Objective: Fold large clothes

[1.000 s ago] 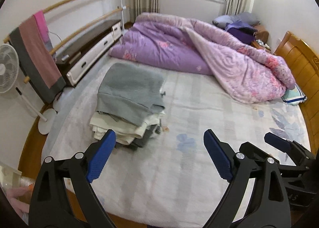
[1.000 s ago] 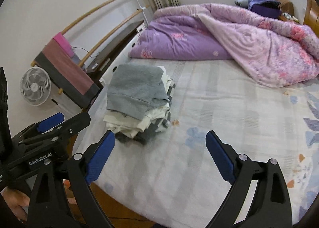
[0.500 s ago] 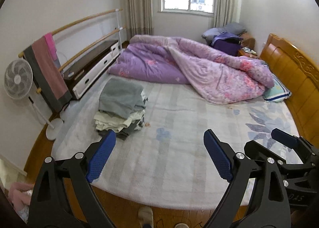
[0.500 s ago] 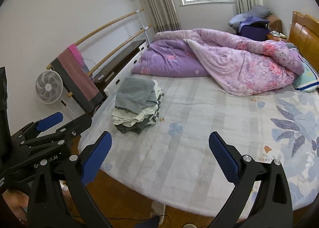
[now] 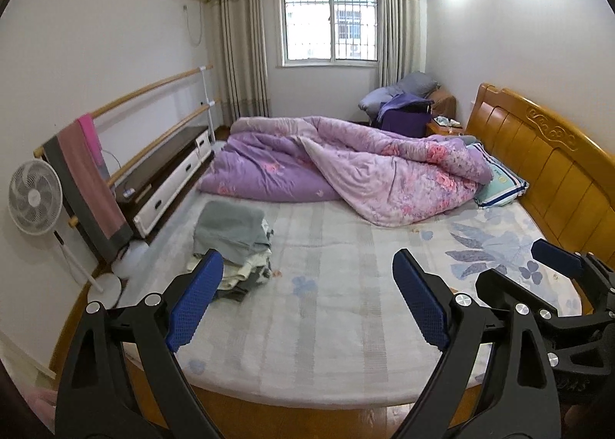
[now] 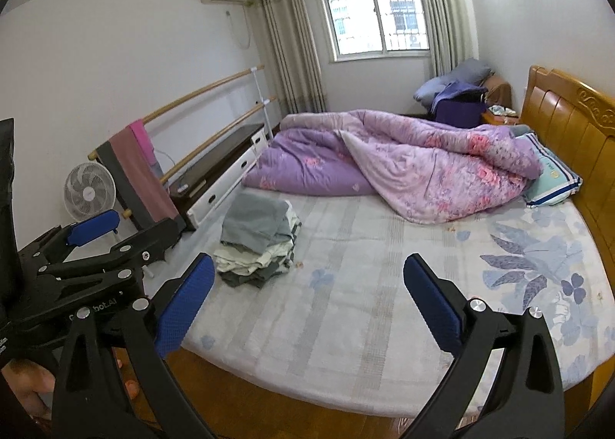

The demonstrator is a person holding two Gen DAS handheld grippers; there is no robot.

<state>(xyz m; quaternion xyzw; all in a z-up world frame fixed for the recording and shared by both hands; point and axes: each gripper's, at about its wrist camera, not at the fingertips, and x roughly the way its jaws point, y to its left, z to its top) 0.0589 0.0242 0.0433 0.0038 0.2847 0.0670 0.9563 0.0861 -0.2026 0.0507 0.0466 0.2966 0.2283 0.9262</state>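
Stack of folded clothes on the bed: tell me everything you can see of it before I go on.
The stack of folded clothes sits near the left edge of the pale floral bedsheet, short of the purple quilt. A grey-green soft garment lies on top, cream pieces under it, dark grey at the bottom. Layers are uneven, edges sticking out on the near side. Neither the left gripper nor the right gripper touches it; both are open.

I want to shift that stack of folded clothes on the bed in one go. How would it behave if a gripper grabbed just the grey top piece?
The stack of folded clothes looks soft and loosely layered, so the grey top piece would probably lift off alone and unfold limply. Its layers sit unevenly, with edges sticking out, so pushing it may shear it apart rather than slide it whole.
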